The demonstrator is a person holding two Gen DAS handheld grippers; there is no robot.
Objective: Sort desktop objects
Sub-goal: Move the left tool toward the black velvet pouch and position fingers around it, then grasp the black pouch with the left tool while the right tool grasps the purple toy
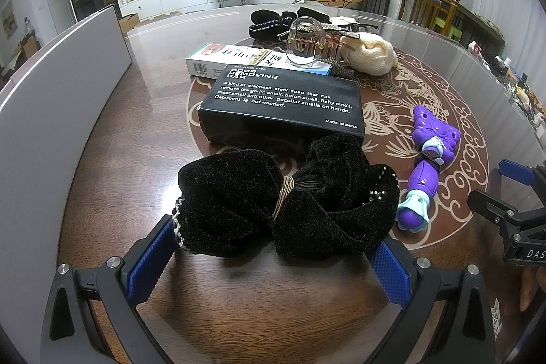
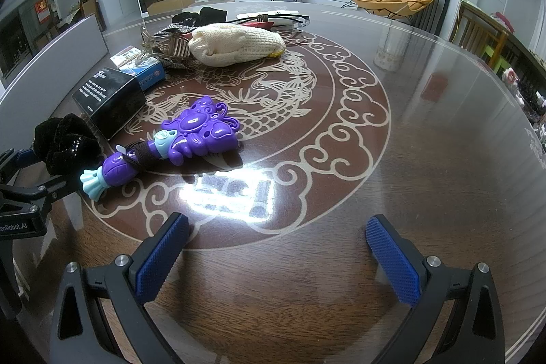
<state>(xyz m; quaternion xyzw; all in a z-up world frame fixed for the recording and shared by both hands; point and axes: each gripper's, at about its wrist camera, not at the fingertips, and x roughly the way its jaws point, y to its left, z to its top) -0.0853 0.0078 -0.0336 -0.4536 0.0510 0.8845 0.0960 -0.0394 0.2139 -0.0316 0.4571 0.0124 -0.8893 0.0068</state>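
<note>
Table [image 2: 426, 125]: glass-topped, dragon-patterned.
Left gripper [image 1: 273, 248]: spread wide around black velvet bow [image 1: 283, 197].
Right gripper [image 2: 276, 248]: wide open, holding nothing.

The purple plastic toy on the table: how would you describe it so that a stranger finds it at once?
Start from the round dark-brown table with a pale dragon and cloud pattern. On that pattern, right of the black cardboard box with white print, lies the purple plastic toy with pale turquoise trim and a dark cord around its handle. It is the only brightly coloured, glossy thing; its neighbours are black or cream.
</note>
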